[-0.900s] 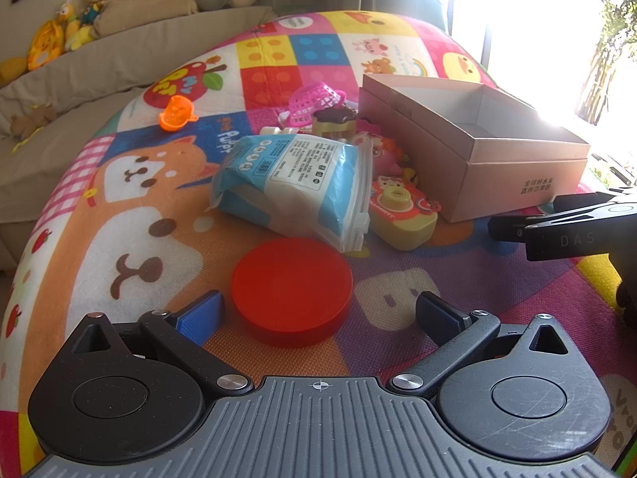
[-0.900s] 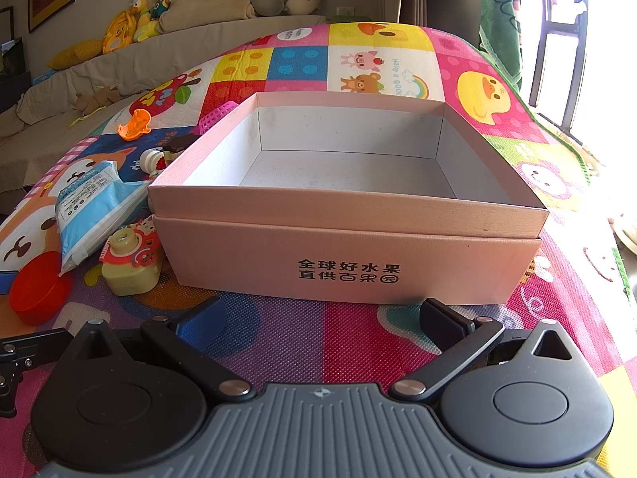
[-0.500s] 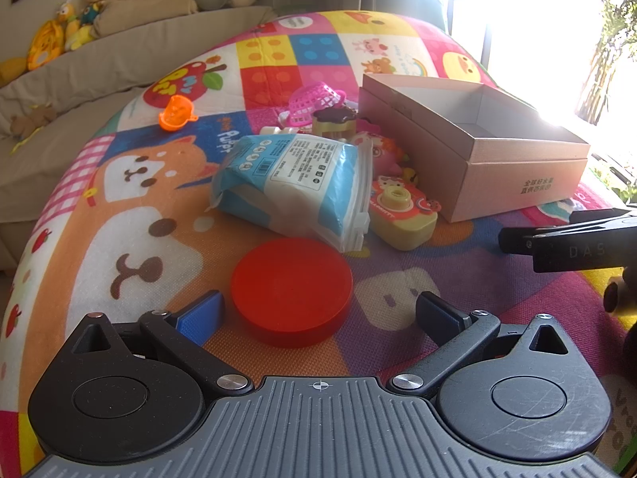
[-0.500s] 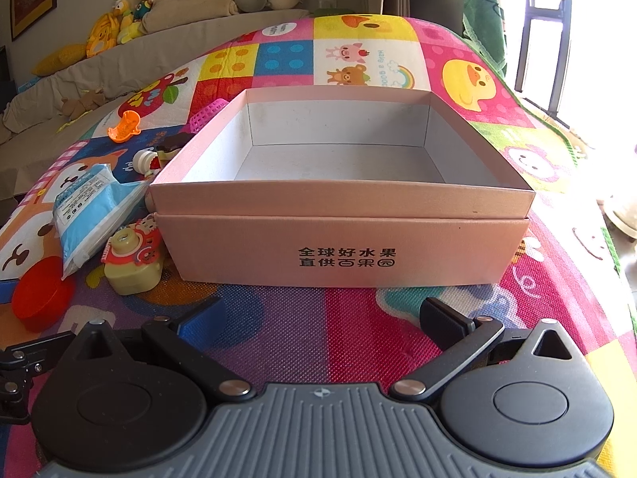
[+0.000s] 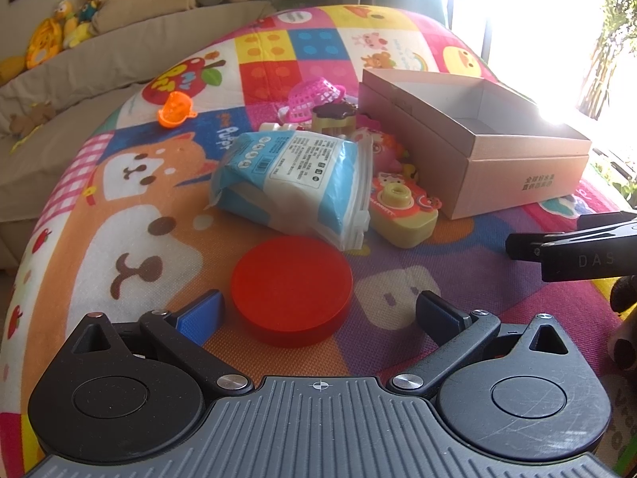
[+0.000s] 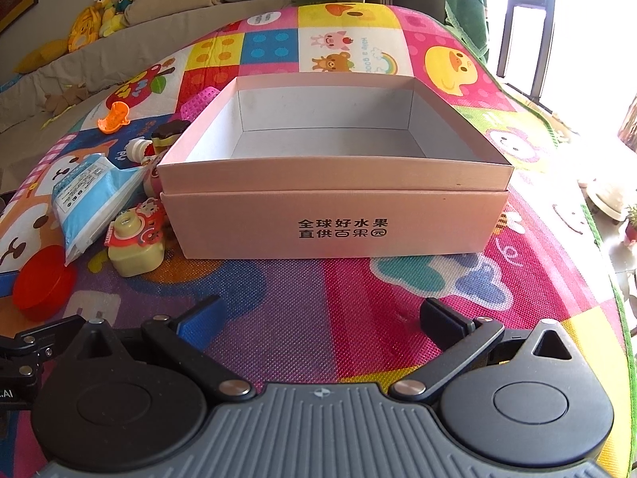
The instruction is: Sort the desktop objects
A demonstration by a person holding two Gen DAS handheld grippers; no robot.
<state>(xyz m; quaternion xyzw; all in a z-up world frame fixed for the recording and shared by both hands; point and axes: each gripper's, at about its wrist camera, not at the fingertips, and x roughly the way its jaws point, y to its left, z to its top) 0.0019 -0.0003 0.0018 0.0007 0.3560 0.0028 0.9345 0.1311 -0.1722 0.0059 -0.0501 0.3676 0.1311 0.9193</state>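
Right wrist view is showing the pink box's (image 6: 334,215) bare inside, which the left view is mostly missing. The red lid (image 5: 292,288) is lying just ahead of the left tongs (image 5: 318,314), both tongs gaping wide, gripping nothing; right tongs (image 6: 320,316) facing the box.

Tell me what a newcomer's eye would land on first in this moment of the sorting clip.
Probably the open pink box, empty inside, which fills the middle of the right wrist view on the bright cartoon play mat. In the left wrist view, the red round lid lies flat just ahead of the open left gripper. Behind it toys crowd beside the box: a blue-and-white wipes pack and a yellow toy camera.
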